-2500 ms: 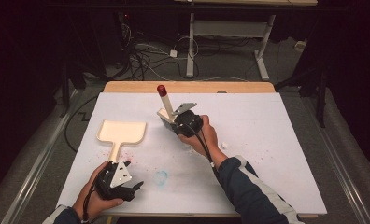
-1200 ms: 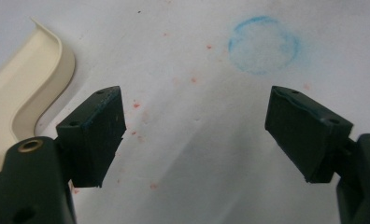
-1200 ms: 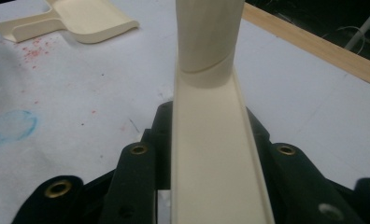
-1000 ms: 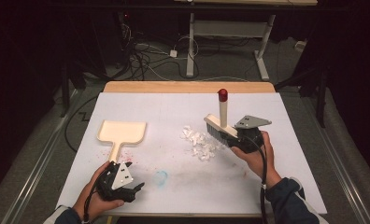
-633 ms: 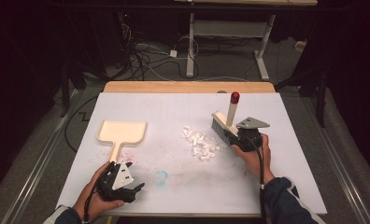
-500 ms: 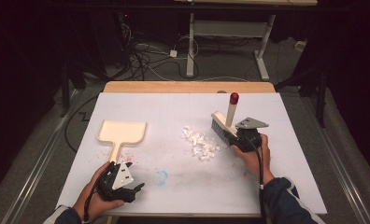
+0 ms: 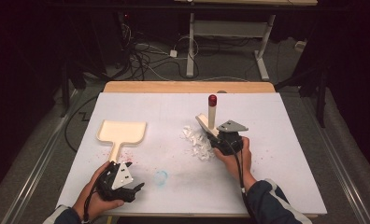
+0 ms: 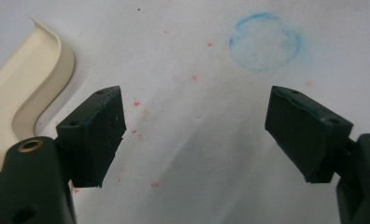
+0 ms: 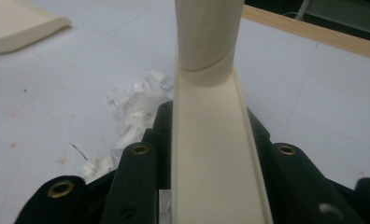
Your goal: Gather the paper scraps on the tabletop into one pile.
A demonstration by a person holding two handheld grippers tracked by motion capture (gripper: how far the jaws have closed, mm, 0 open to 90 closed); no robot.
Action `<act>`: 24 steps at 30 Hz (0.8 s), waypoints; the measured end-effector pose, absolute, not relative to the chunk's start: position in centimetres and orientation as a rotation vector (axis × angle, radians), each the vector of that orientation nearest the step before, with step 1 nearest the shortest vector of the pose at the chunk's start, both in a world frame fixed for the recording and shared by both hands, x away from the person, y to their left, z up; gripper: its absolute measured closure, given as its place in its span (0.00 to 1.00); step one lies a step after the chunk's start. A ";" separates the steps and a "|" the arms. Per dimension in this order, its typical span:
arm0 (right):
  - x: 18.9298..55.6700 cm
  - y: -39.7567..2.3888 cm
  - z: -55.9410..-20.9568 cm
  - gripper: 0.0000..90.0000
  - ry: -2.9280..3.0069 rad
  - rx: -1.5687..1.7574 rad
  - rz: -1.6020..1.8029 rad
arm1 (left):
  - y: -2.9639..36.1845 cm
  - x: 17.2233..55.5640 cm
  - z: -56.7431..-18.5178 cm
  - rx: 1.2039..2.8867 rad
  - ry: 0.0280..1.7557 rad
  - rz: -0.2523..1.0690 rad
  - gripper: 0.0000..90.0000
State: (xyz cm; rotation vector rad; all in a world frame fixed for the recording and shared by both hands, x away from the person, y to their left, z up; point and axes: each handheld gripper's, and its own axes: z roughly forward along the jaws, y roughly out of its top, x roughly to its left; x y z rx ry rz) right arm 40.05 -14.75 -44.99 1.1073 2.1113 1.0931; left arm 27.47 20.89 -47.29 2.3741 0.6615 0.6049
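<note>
Item 1: right gripper (image 7: 217, 140) clamping cream brush (image 7: 205, 125), newly lowered beside white paper scraps (image 7: 195, 142) (sweep imminent); left gripper (image 7: 131, 187) wide, idle.

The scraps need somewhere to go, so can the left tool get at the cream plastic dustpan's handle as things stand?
Probably yes. The left tool is open and empty, the cream plastic dustpan lies just beyond it with its handle pointing toward that hand, and nothing lies between them.
</note>
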 end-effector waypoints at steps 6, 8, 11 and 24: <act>40.1 -14.1 -44.6 0.75 2.082 1.115 1.103 | 20.9 27.4 -47.2 2.372 0.659 0.611 0.22; 40.0 -14.6 -44.1 0.75 2.070 1.114 1.128 | 21.0 27.4 -47.2 2.368 0.660 0.613 0.22; 39.7 -15.3 -43.4 0.75 2.072 1.085 1.173 | 21.0 27.4 -47.1 2.360 0.655 0.607 0.22; 35.5 -18.9 -40.8 0.75 2.343 0.550 1.444 | 21.0 27.3 -47.0 2.351 0.638 0.603 0.22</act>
